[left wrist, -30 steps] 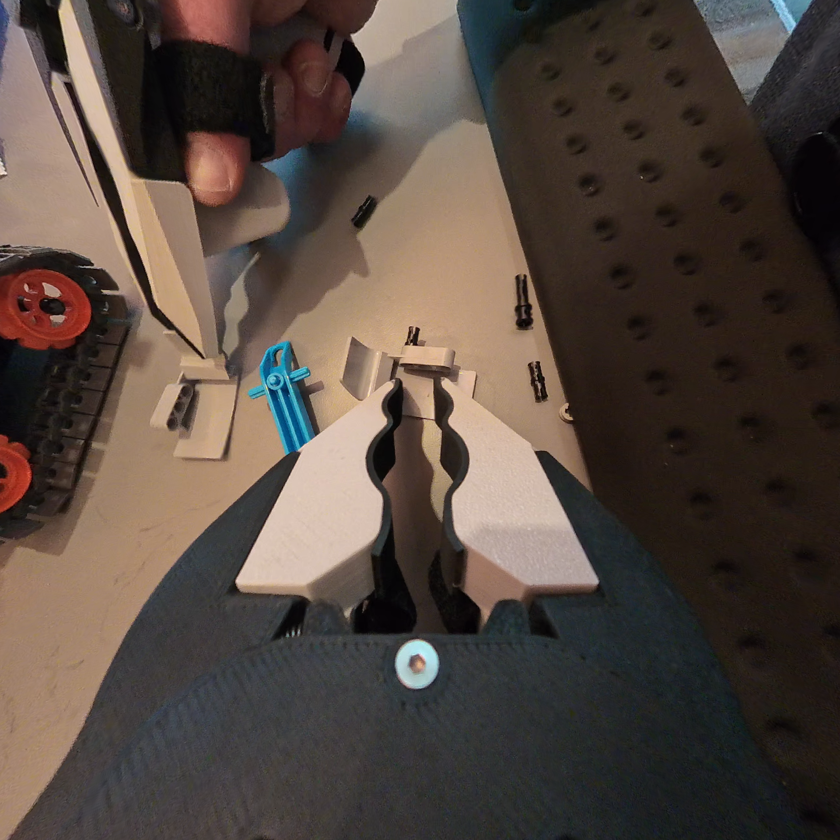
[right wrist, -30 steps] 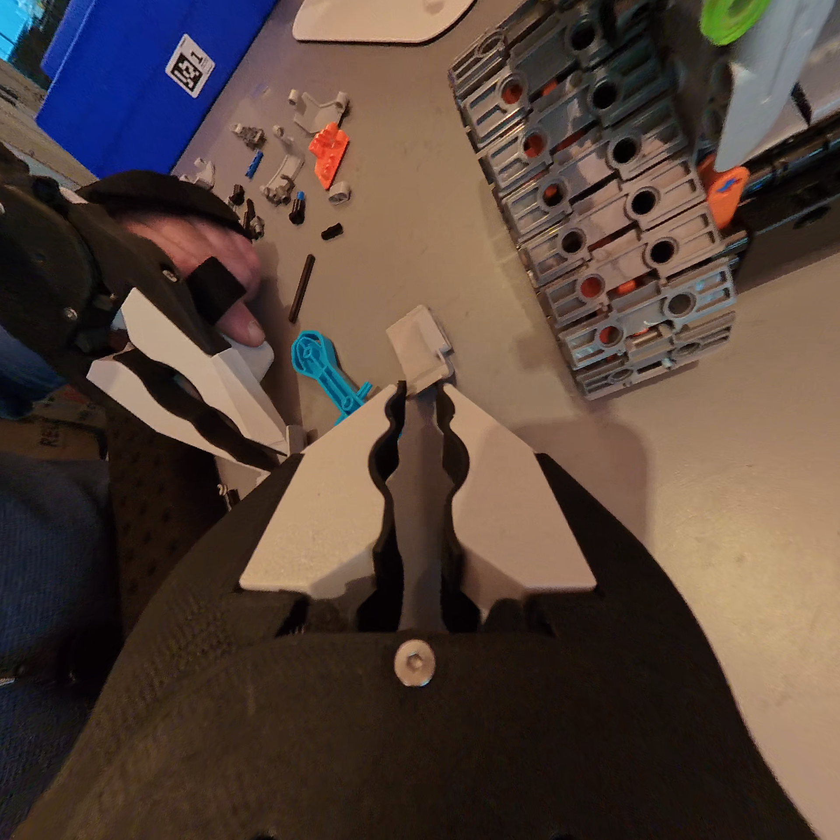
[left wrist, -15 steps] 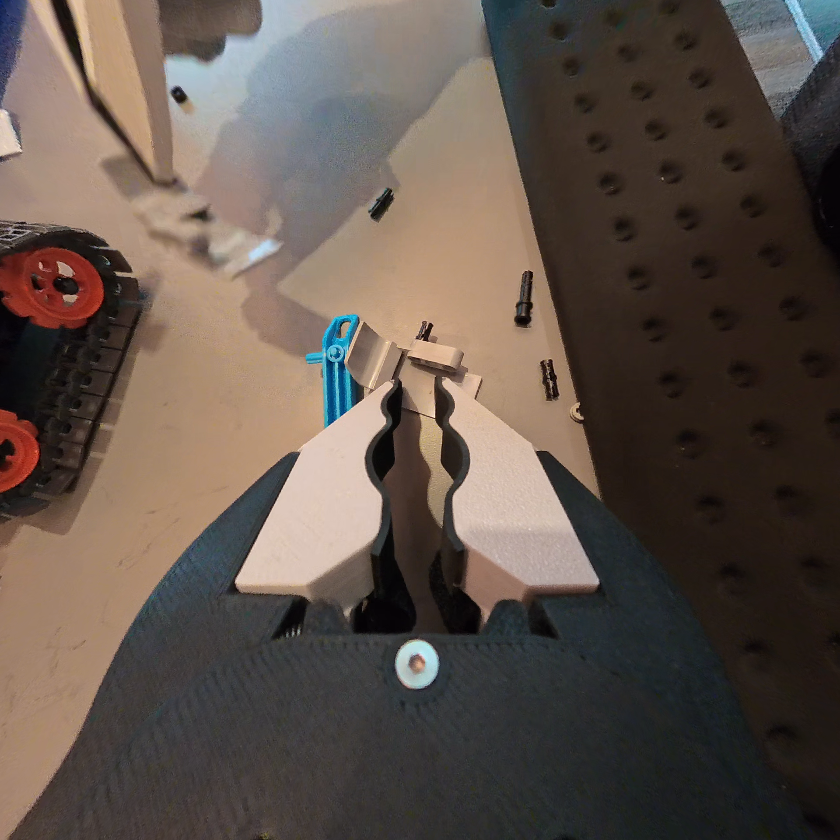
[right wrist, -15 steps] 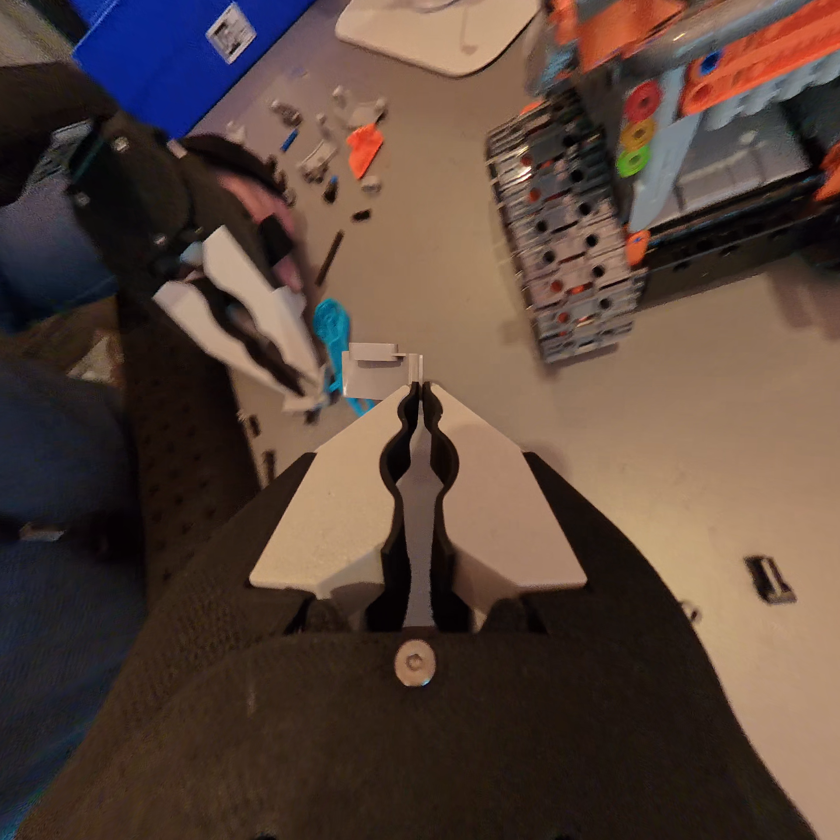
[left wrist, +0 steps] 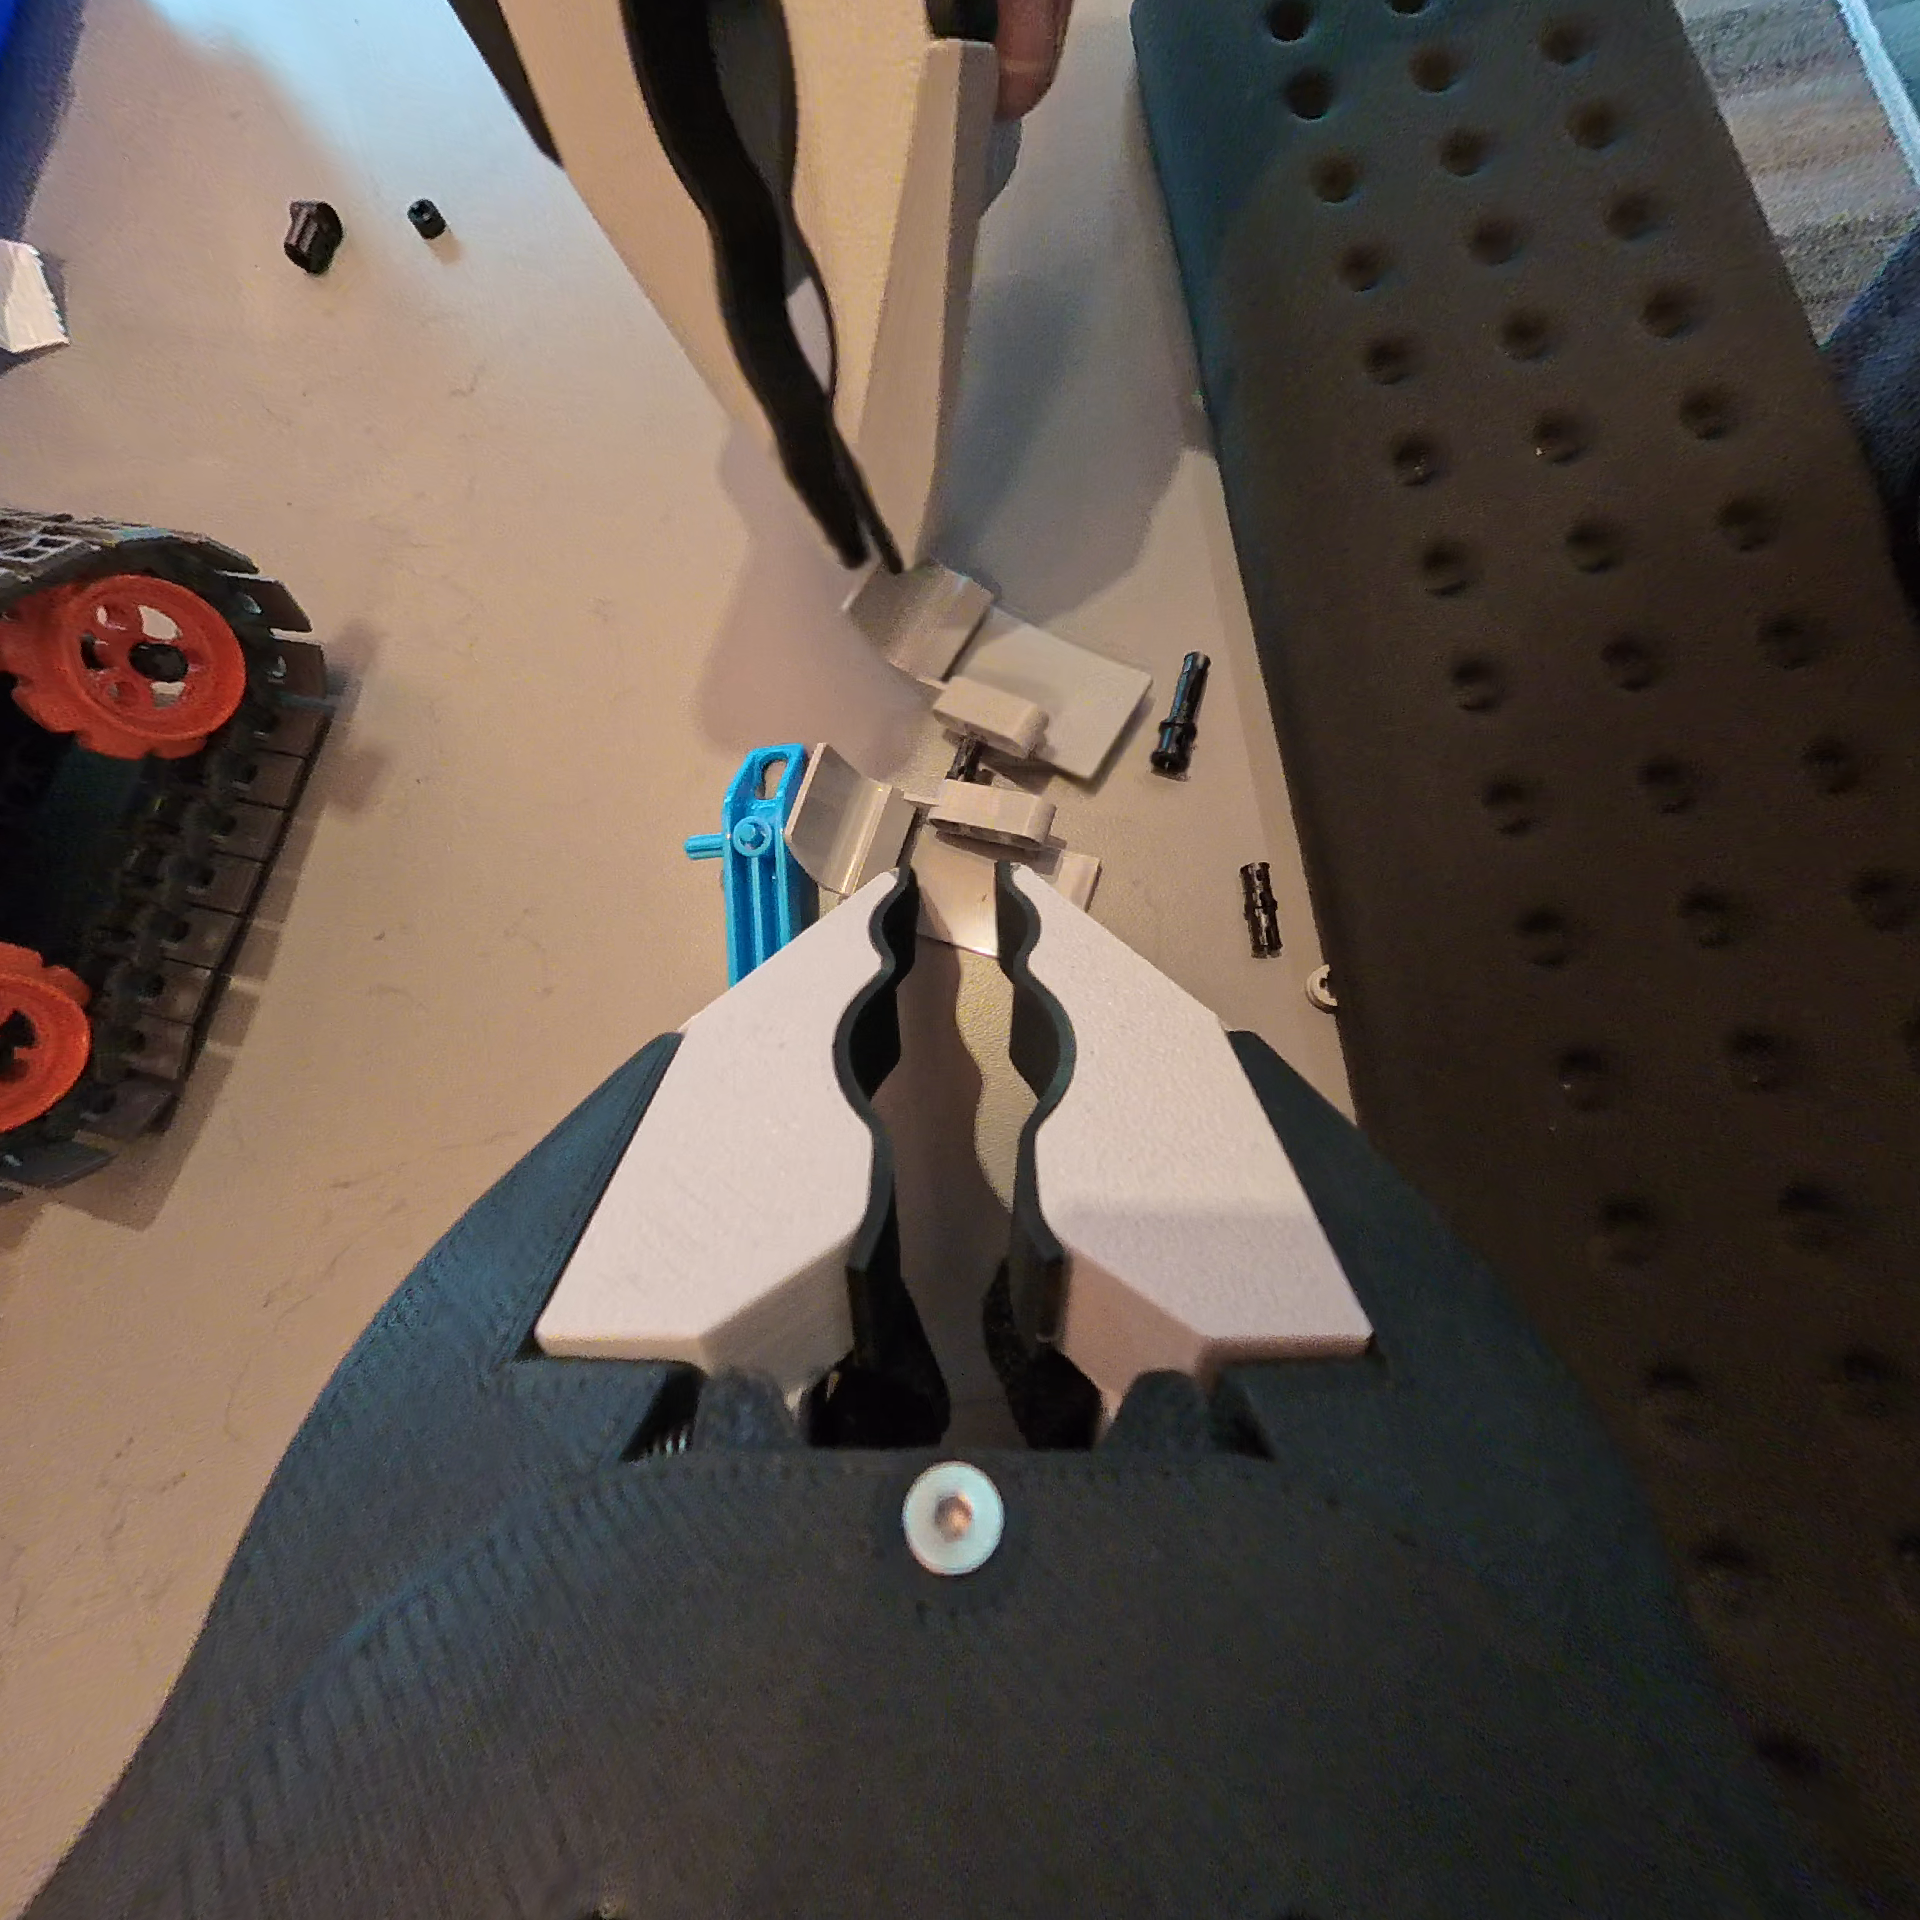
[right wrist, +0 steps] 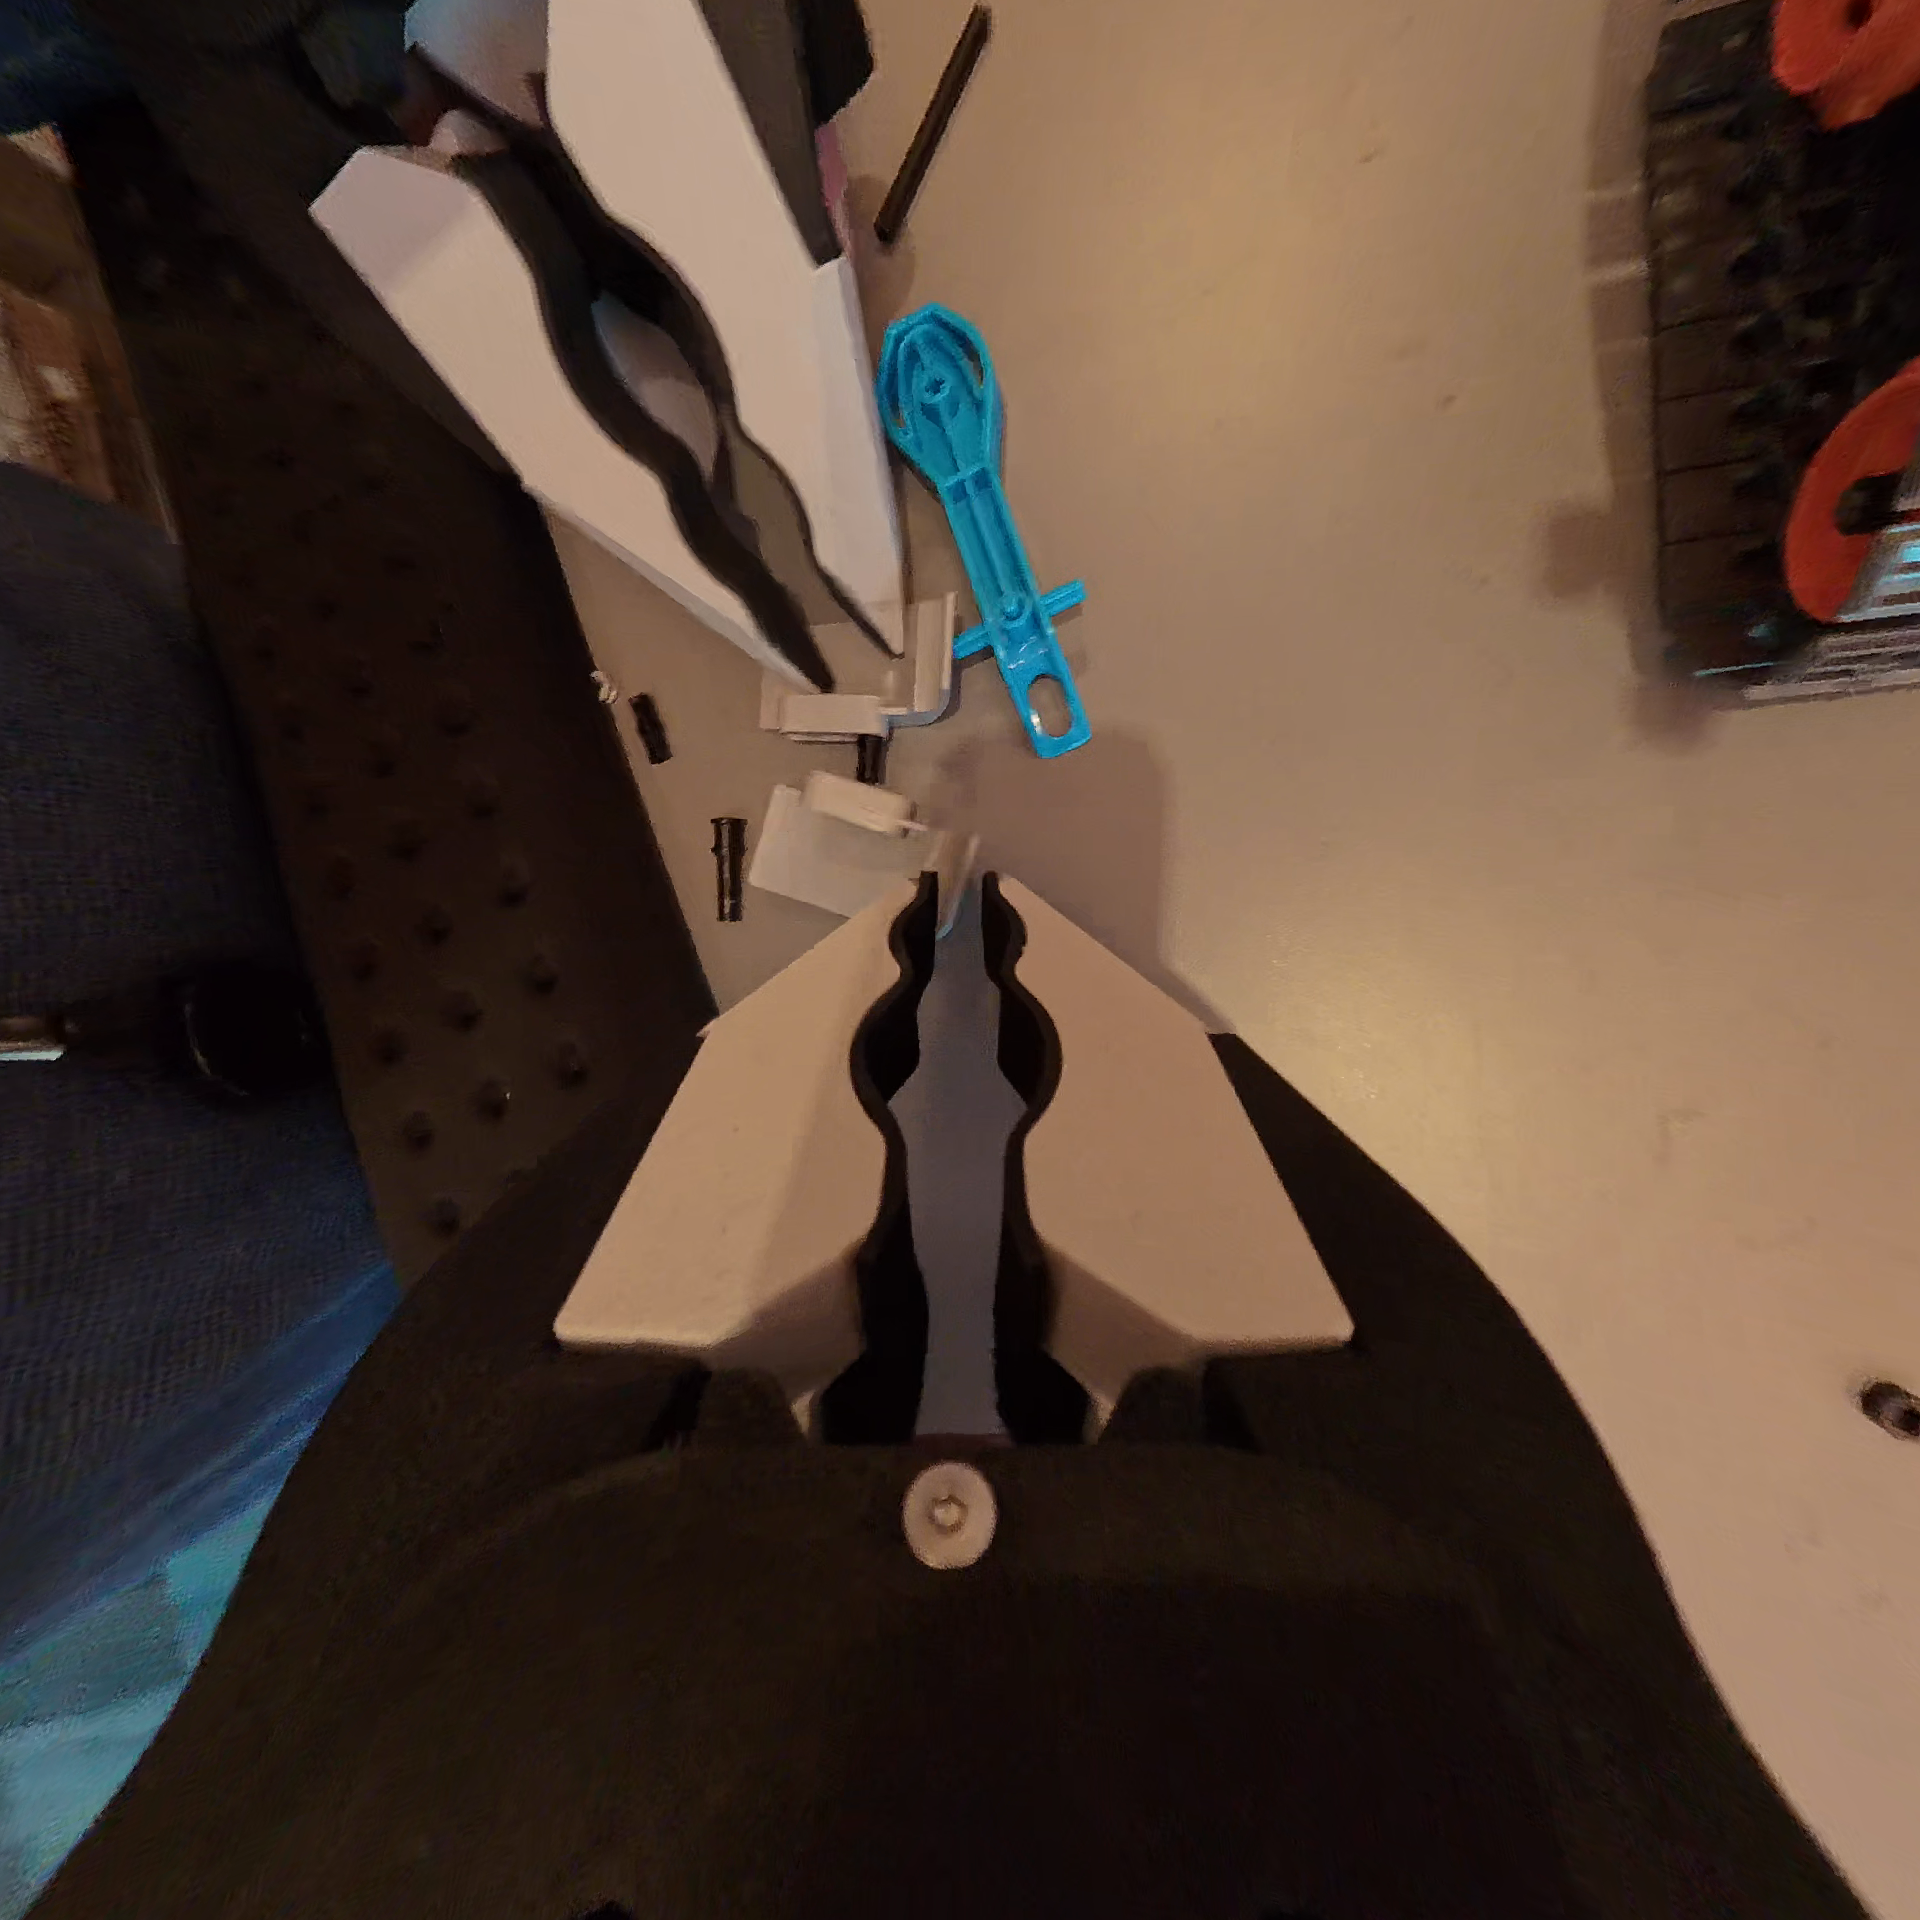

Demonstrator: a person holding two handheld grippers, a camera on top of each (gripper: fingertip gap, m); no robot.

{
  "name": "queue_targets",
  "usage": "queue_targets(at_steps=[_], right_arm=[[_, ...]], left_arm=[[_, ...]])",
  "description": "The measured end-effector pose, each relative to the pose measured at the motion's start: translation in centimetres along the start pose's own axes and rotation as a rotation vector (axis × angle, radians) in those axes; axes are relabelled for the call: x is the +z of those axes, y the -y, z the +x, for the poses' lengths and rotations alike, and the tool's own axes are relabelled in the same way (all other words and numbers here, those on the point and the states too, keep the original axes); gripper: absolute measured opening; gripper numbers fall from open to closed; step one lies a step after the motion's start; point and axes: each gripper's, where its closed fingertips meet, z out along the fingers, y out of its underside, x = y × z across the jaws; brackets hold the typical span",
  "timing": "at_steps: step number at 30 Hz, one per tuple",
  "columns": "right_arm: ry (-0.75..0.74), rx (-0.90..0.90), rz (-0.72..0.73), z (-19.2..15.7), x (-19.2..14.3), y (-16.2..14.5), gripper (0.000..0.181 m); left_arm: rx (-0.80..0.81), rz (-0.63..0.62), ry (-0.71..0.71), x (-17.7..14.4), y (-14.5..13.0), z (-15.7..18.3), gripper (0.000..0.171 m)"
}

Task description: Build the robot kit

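My left gripper (left wrist: 956,888) is shut on a grey panel piece (left wrist: 852,821) with a black pin (left wrist: 966,753) sticking out of its far end. My right gripper (right wrist: 956,883) is shut on the thin edge of a second grey panel piece (right wrist: 821,852). In the left wrist view the right gripper (left wrist: 873,561) comes down from above with its panel (left wrist: 1049,696) almost touching the pin. In the right wrist view the left gripper (right wrist: 862,665) and its panel (right wrist: 831,712) face mine, a small gap apart. A blue lever piece (left wrist: 758,873) lies beside them on the table.
A tracked vehicle with orange wheels (left wrist: 135,748) stands at the left, and shows at the right in the right wrist view (right wrist: 1787,416). A black perforated mat (left wrist: 1558,727) borders the table. Loose black pins (left wrist: 1179,712) and a black axle (right wrist: 930,125) lie nearby. Tip to tip, the grippers are about 6 cm apart.
My right gripper lifted its grey panel off the table at the left and carried it across to face the left gripper's panel. The left gripper barely moved.
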Motion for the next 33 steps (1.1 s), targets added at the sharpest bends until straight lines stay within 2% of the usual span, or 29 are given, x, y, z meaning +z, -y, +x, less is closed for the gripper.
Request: queue_targets(at_steps=[2, 4, 6, 8, 11, 15, 18, 24, 33], right_arm=[[-0.036, 0.0, 0.013, 0.1, -0.4, 0.1, 0.019], [-0.119, 0.001, 0.041, 0.7, -1.2, 0.3, 0.022], [-0.181, -0.014, 0.083, 0.4, -2.1, 0.5, 0.012], [-0.151, -0.03, 0.114, -1.6, -2.4, 0.6, 0.002], [-0.119, -0.024, 0.115, -3.5, -0.9, 0.3, 0.0], [-0.226, 0.021, 0.101, -1.4, 1.2, -0.8, 0.0], [-0.208, 0.03, 0.141, -1.3, 1.8, -0.5, 0.0], [-0.226, -0.012, 0.125, -0.8, 2.1, -0.6, 0.0], [-0.241, -0.057, 0.149, -0.5, 2.2, -0.2, 0.0]], left_arm=[[0.004, 0.002, 0.003, -0.1, 0.1, 0.1, 0.013], [0.003, 0.01, 0.001, -0.2, 0.2, 0.3, 0.014], [0.005, 0.02, 0.005, -0.2, 0.5, 0.3, 0.014], [0.003, 0.023, -0.002, -0.2, 0.6, 0.5, 0.014], [0.008, 0.003, -0.006, 0.2, 0.4, 0.5, 0.014], [0.004, 0.005, -0.014, 0.3, 0.4, 0.3, 0.014], [-0.001, 0.006, -0.03, 0.5, 0.5, 0.2, 0.013], [0.002, 0.006, -0.056, 0.8, 0.7, 0.0, 0.011], [-0.003, 0.018, -0.083, 1.1, 0.9, 0.4, 0.001]])
